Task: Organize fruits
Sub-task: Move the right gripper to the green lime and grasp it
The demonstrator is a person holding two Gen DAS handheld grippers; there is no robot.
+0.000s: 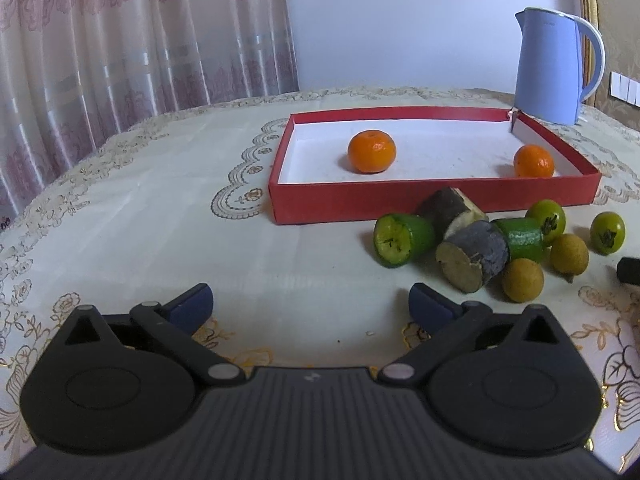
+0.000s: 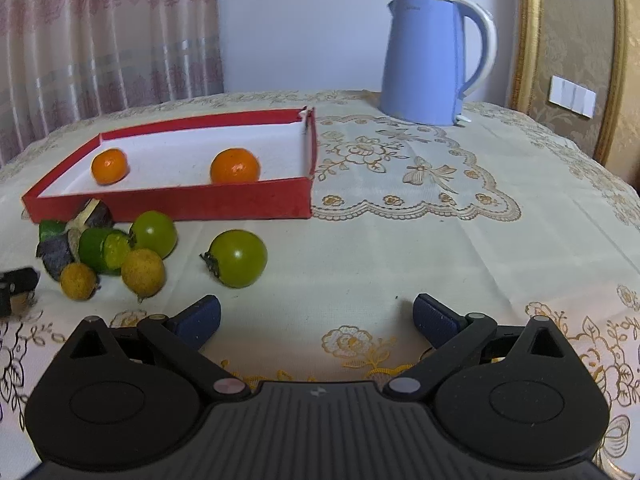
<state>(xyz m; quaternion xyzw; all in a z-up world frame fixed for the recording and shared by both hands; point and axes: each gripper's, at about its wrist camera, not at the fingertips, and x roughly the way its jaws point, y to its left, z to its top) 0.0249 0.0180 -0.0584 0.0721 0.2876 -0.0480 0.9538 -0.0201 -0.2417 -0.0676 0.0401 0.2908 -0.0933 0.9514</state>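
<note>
We see no readable writing on the blue kettle (image 2: 424, 60) beyond our fingers. Both our left gripper (image 1: 310, 306) and right gripper (image 2: 316, 316) stand released, empty, with the red tray (image 1: 432, 200) ahead holding two oranges.

The left gripper (image 1: 311, 307) hung tilted downward, its blue-padded jaws spread wide with nothing between them; the right gripper (image 2: 317, 315) sat at the same downward tilt, jaws likewise apart and empty.

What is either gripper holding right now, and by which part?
Nothing is held. The left gripper and the right gripper both stand open over bare tablecloth; the fruits lie untouched.
</note>
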